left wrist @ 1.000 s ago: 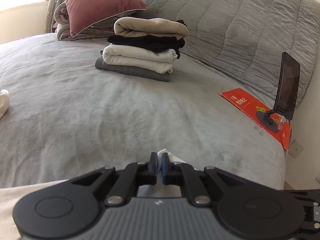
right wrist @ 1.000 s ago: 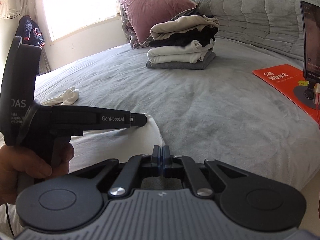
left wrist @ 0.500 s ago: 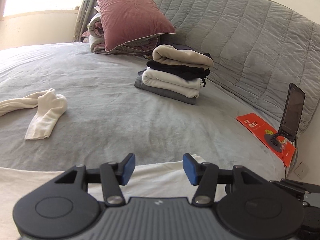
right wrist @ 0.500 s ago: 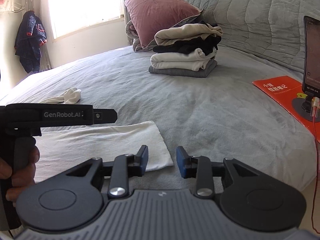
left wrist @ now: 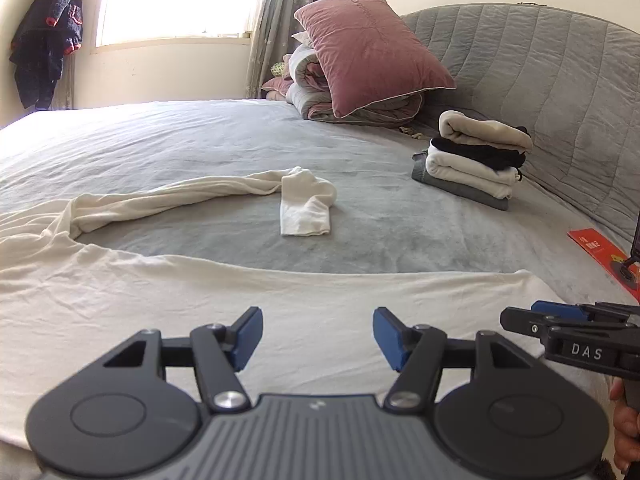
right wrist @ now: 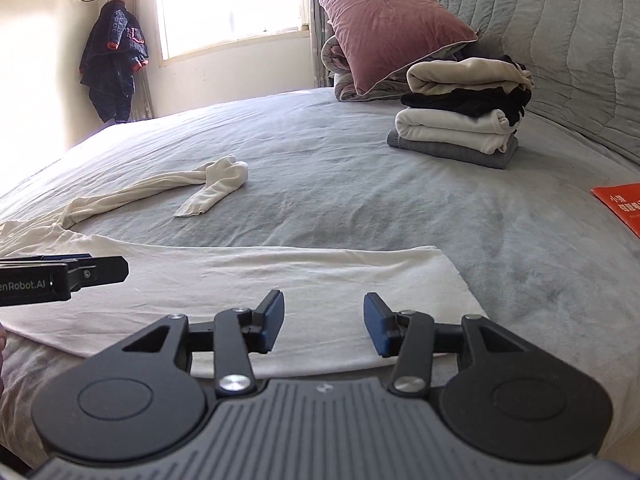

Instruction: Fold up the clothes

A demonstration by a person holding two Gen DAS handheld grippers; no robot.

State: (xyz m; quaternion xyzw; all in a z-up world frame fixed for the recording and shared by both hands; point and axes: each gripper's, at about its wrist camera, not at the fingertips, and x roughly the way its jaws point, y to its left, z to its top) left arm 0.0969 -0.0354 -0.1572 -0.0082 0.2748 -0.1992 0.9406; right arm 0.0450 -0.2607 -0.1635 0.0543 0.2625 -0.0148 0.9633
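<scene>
Both jaws wide apart, just been opening, nothing between them. Left gripper low over the white shirt, blue pads apart and not pressing the cloth. Right gripper low over the same shirt, near its right end, blue pads apart too. Both pointing forward and tipped down a little toward the bed. Shirt spread flat along the near side of the grey bed, one long sleeve curling out across the blanket with its cuff bent over. "DAS" in white letters on the side of the right gripper, seen at the right edge of the left view. "enRobot.AI" in white letters on the left gripper, seen at the left edge of the right view, first letter cut off. Bit of a hand under the right gripper, holding its grip. Red card on the far right of the bed, with writing too small to read. Pile of folded clothes near the grey headboard, just beside a pink pillow. Dark jacket hanging by the bright window.
</scene>
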